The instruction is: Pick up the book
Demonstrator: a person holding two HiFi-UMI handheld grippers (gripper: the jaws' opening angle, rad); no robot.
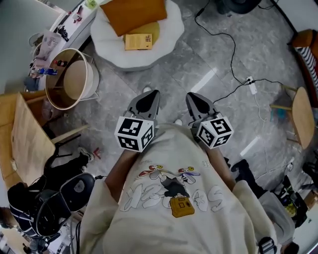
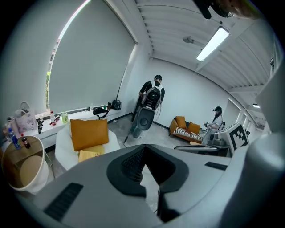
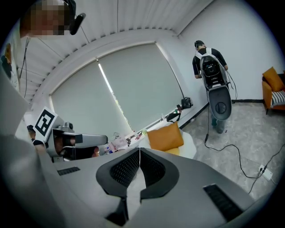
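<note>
1. Book (image 1: 138, 41): thin, flat and rectangular, with a mustard cover and small dark print. It lies face up on a yellow seat pad (image 1: 155, 30) inside the white chair (image 1: 171, 37). It is ahead of both sets of fingertips and well apart from them, closer to the left gripper's line than the right's. In the left gripper view it sits to the left of the jaw tips.
2. Step in hand: approach. The book is not yet reached and nothing is gripped.
3. Left gripper (image 1: 147, 99): jaws closed tip to tip with nothing between them, and the ribbed dark pads (image 2: 131, 164) are bare. Right gripper (image 1: 198, 100): the same, closed and empty.
4. Next move (judgement): close the gap to the chair, then spread one pair of jaws before contact. The book lies flat, so one finger has to slip under an edge. The pad looks soft and should give, which helps. A narrow opening is enough for so thin a book. The smooth cover may slide, so take a deep bite rather than the corner.
5. Orange cushion (image 1: 134, 14): square, matte fabric, propped just beyond the book.
6. The chair is round, plush and thick-rimmed.
7. Floor (image 1: 208, 69): glossy grey marbled tile between fingertips and chair.
8. Tub (image 1: 74, 79): round, cream wall, tan inside, off to the left of the left fingertips.
9. Cable (image 1: 223, 37): thin, black, loose on the floor ahead and right of the right fingertips.
</note>
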